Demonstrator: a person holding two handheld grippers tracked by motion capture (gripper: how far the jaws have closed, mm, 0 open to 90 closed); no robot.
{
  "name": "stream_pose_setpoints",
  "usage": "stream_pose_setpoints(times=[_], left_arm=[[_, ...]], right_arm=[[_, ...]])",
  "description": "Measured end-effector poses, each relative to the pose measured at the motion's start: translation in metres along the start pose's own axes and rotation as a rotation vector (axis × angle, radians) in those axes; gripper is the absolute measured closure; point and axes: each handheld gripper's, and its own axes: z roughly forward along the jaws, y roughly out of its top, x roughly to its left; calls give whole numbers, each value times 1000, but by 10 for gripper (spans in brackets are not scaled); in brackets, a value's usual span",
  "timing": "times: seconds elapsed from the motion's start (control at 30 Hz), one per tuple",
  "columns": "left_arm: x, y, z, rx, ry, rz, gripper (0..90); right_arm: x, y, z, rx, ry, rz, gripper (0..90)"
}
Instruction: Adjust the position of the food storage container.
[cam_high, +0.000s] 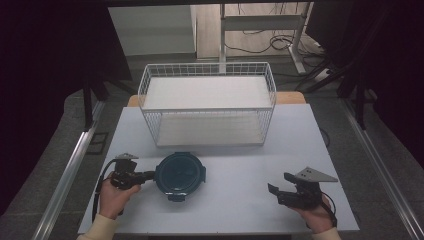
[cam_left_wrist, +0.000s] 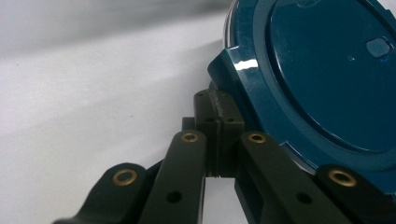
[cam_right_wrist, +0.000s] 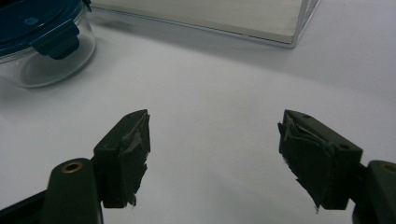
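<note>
Two containers sit on my white table (cam_high: 240, 200): a round clear bowl (cam_right_wrist: 44, 65) with a dark teal clip-on lid (cam_high: 180, 175), and behind it a white wire basket (cam_high: 207, 102) with two flat shelves, both bare. Through the clear wall, the bowl looks empty inside. My left gripper (cam_high: 150, 175) lies at the lid's left edge, jaws pressed together right against a lid clip (cam_left_wrist: 233, 70); whether they pinch it I cannot tell. My right gripper (cam_high: 280, 186) rests well apart on the table's right side, jaws spread, holding nothing.
</note>
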Motion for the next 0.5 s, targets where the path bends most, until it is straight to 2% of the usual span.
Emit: stream_pose_setpoints(times=[0.3,0.5], left_arm=[[-5,4,4,3,-13,1,900],[-12,8,9,13,-15,20,900]], right_arm=[[-1,0,0,0,-4,0,246],[-1,0,0,0,-4,0,246]])
